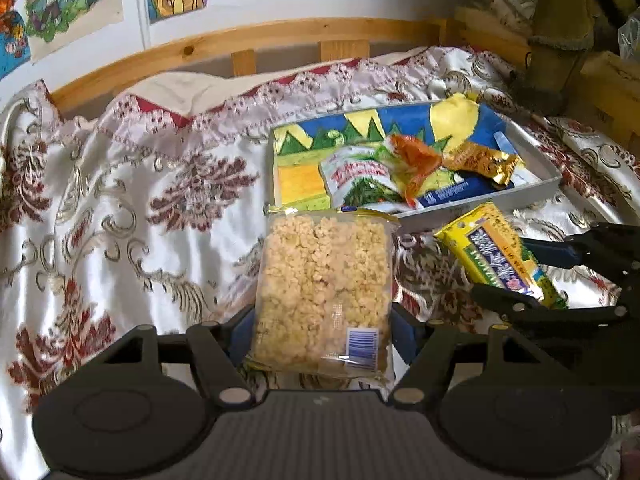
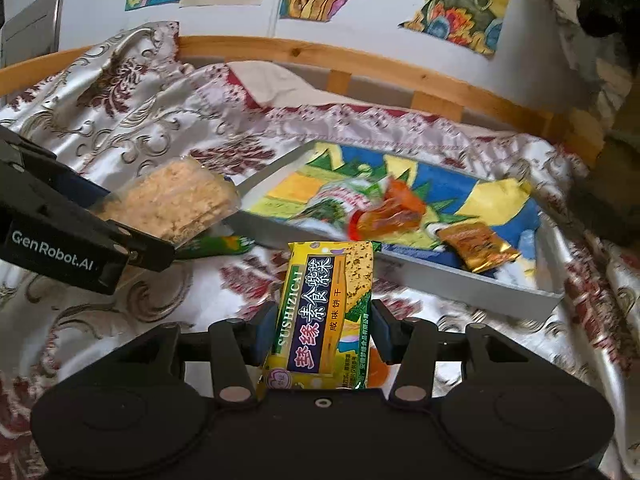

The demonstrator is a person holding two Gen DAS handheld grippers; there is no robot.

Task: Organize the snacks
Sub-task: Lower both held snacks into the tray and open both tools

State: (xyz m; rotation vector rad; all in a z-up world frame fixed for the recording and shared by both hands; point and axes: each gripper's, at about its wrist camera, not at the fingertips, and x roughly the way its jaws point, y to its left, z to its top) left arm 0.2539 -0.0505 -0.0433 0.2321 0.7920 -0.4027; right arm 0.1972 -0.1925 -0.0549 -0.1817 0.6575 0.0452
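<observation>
Our left gripper (image 1: pixel 322 336) is clamped on the clear bag of puffed rice (image 1: pixel 324 292), its long axis pointing straight ahead; our right gripper (image 2: pixel 324 336) pinches the yellow cracker pack (image 2: pixel 324 312) the same way. The grey tray (image 1: pixel 480 204) lies just ahead of both — slightly right of the left, and closer to the right hand, we judge. Three snacks already sit inside. A green wrapper (image 2: pixel 216 246) under the left gripper is mostly hidden — we cannot identify it.
</observation>
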